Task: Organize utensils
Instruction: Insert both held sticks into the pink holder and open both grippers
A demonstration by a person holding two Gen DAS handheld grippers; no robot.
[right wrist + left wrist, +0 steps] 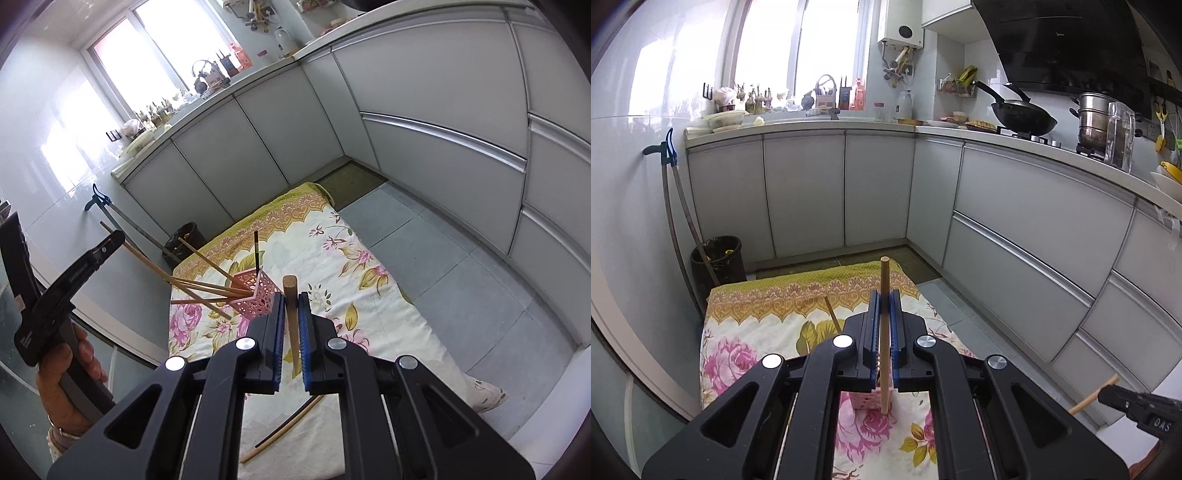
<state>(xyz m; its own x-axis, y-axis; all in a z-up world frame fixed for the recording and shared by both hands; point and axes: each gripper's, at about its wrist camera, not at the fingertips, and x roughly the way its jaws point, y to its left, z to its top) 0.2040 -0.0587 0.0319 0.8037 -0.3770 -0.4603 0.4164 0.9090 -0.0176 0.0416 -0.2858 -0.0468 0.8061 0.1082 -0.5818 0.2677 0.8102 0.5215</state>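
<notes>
Both tongs clamp one chopstick each: left tongs [885,295], right tongs [291,299]; pink holder [866,400] mostly hidden

Kitchen background, pale and cluttered.

Grey cabinet doors [805,192] along two walls under a white countertop [1015,142]. Black round-bottomed wok [1025,116] on the stove, beside a steel stacked steamer pot [1093,118] and a clear plastic jug [1121,136]. Black slanted range hood [1067,44] above. White wall-mounted water heater [901,26] near the bright window [798,44]. White thermos jug [905,105] on the counter below. Dark round waste bin [718,258] in the corner, long-handled blue-topped tools [670,177] leaning against the wall just beside it. Grey tiled floor [461,258].
</notes>
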